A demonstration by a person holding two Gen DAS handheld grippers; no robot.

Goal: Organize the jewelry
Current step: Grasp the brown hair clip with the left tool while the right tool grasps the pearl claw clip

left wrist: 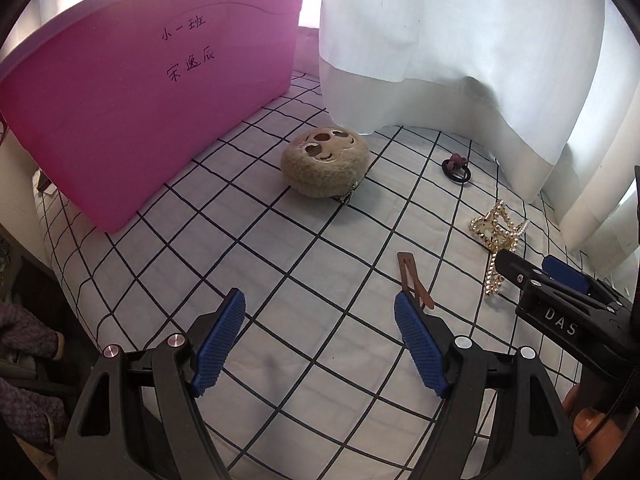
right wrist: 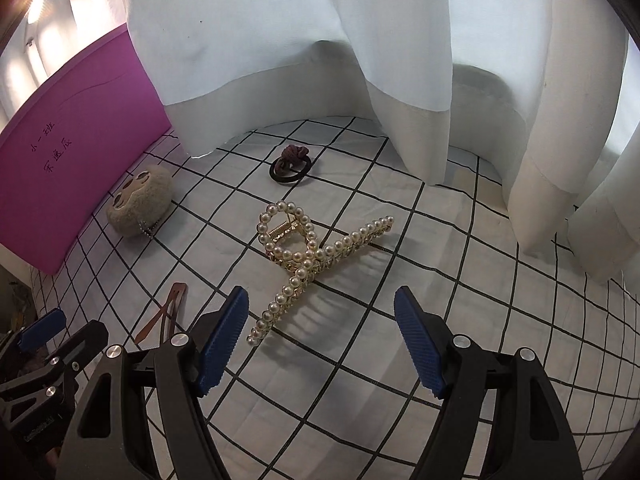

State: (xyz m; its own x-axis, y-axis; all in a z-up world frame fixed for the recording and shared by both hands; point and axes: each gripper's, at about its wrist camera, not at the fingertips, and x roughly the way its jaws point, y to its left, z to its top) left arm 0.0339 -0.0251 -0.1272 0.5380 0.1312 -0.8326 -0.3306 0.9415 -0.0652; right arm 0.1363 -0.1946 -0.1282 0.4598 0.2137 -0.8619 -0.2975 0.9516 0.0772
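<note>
A pearl-studded gold hair claw (right wrist: 308, 256) lies on the checked white sheet (right wrist: 400, 280), just ahead of my open right gripper (right wrist: 320, 300); nothing sits between its blue pads. A brown snap hair clip (left wrist: 414, 280) lies by the right fingertip of my open, empty left gripper (left wrist: 320, 304). The same brown clip (right wrist: 166, 312) shows at the lower left of the right wrist view. A dark hair tie with a maroon knot (right wrist: 290, 166) rests farther back. A fuzzy beige round pouch (left wrist: 325, 167) with an embroidered face sits mid-sheet. The pearl claw (left wrist: 496, 240) is partly hidden behind the right gripper's body (left wrist: 560, 300).
A tall pink plastic bin (left wrist: 152, 92) with handwritten characters stands at the back left. White curtains (right wrist: 360, 60) hang down onto the sheet along the back and right. A person's sleeve (left wrist: 24, 360) shows at the left edge.
</note>
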